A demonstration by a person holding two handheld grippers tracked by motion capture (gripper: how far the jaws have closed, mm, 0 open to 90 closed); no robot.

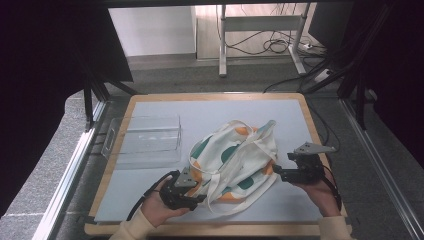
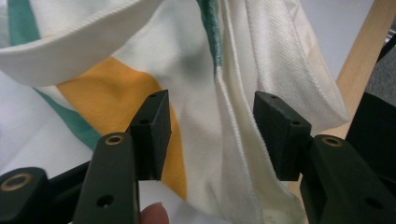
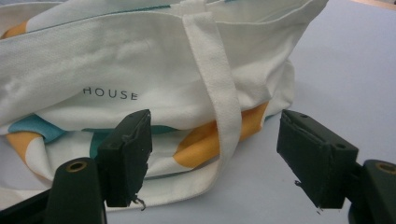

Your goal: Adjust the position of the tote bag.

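Observation:
A cream cloth tote bag (image 1: 232, 155) with green and orange shapes lies crumpled in the middle of the pale blue mat (image 1: 150, 192). My left gripper (image 1: 200, 197) is open at the bag's near left edge, with the bag's cream fabric (image 2: 219, 126) lying between its jaws. Its pads (image 2: 154, 130) stand apart from the cloth. My right gripper (image 1: 276, 172) is open at the bag's right side, its jaws either side of a cream strap (image 3: 219, 102) and the lower hem. The bag (image 3: 116, 70) carries the printed word HOUSE.
A clear plastic tray (image 1: 145, 140) sits on the mat to the left of the bag. The mat lies on a wooden board (image 1: 310, 112) whose edge runs close on the right. Black frame posts and cables stand beyond the table.

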